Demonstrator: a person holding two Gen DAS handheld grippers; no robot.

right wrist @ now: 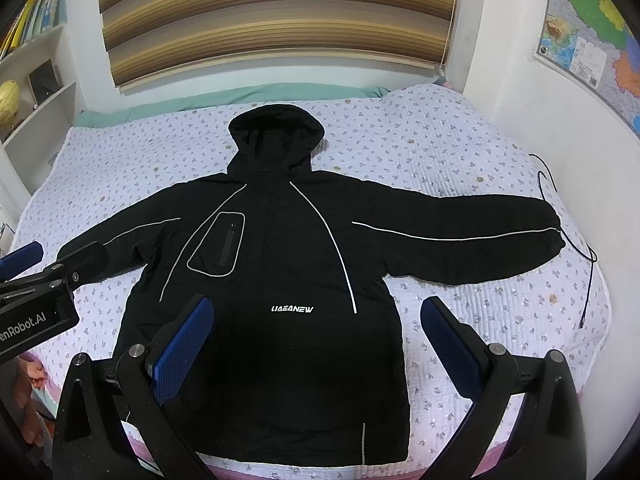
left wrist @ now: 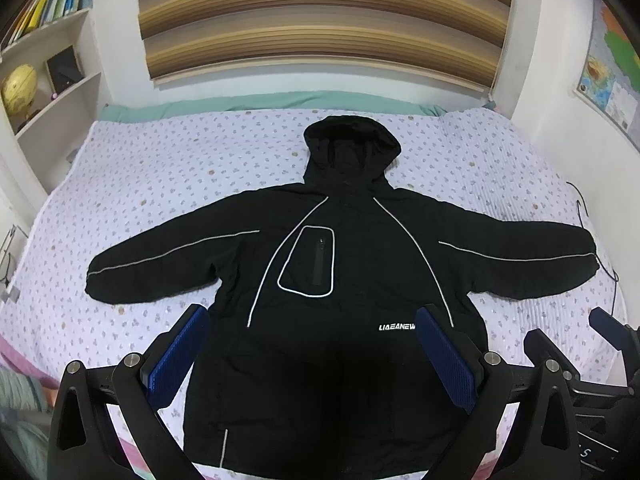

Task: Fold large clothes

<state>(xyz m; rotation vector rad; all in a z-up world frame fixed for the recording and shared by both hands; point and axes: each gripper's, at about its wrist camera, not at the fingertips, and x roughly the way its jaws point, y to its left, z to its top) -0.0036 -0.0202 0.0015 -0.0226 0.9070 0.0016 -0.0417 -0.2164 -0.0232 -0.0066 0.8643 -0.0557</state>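
Blue-padded left tool (left wrist: 312,354) is hovering with its fingers spread wide apart and holding nothing, above the lower body of the black hooded padded jacket (left wrist: 344,280). Right tool (right wrist: 318,344) is likewise standing with its fingers spread and empty, over the jacket's hem region and the bedding beside it. In the right wrist view, the left tool is also showing at the left edge, near the cuff of one sleeve.

Jacket is lying flat, front side up, on the bed with the pale lilac floral quilted cover (left wrist: 160,184). Its long axis is running from the hem, nearest the cameras, to the hood, which is pointing away toward the wall with the brown striped window blind (left wrist: 324,20). Both sleeves are extending outward to either side, roughly crosswise to that axis. White piping lines and white chest lettering are facing upward. One thin black cable (right wrist: 588,256) is trailing along the bed edge, just beside the far sleeve cuff.
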